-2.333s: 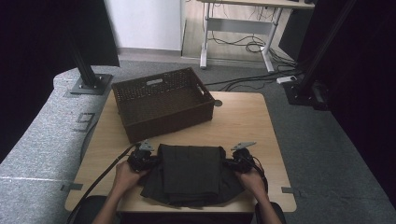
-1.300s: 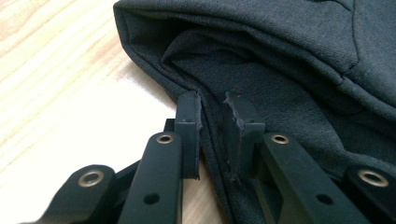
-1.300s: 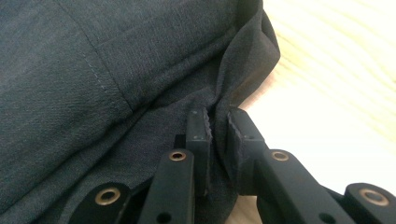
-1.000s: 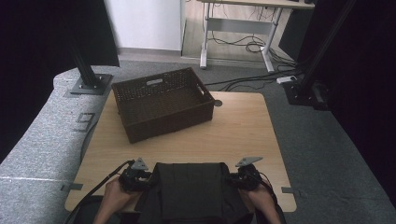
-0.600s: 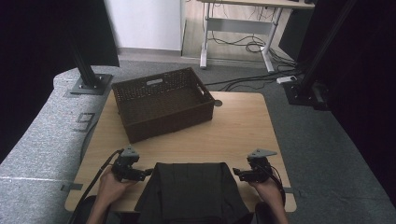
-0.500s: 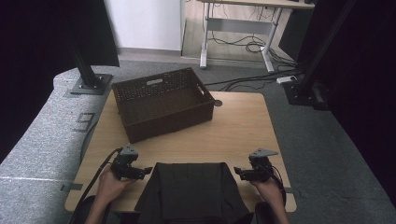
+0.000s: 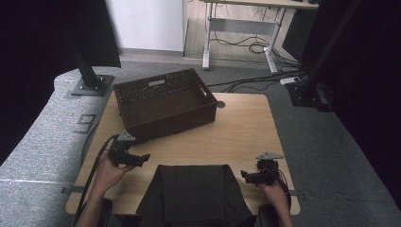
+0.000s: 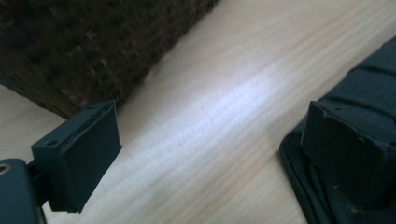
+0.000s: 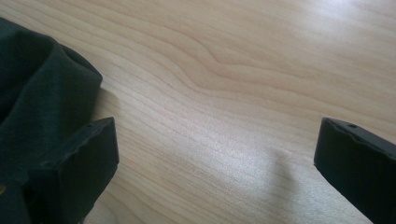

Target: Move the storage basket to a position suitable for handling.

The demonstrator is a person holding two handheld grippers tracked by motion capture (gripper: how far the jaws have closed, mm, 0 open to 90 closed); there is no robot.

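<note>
Both grippers off the cloth (image 7: 194,194) now. Cloth is dark, folded, flat on the table (image 7: 246,127) at the near edge, centred between the two hands, its near end hanging over the table edge toward the person. Left gripper (image 7: 145,157) sits left of the cloth's far-left corner, apart from it, tips pointing right toward the cloth; jaws spread wide, they have just been opening, nothing between them. In the left gripper view the gap (image 8: 210,154) shows bare wood only, with the cloth (image 8: 369,93) edge lying behind the right-hand jaw and the basket (image 8: 84,42) wall at upper left, close by. Right gripper (image 7: 243,176) is just off the cloth's right edge, tips pointing left at it, a small strip of table between tip and fabric as far as the high view shows; jaws also spread wide, just been opening, nothing pinched. Right gripper view: open gap (image 9: 215,154) over bare wood grain, cloth (image 9: 42,88) bunched at the left behind the left-hand jaw; can't tell whether that jaw touches the fabric. Left hand (image 7: 106,172) and right hand (image 7: 274,194) each wrap the gripper bodies from below, forearms coming in at the bottom. Basket (image 7: 163,101) is brown wicker, rectangular, on the far-left part of the table, well apart from the cloth, upright, nothing visible inside.
</note>
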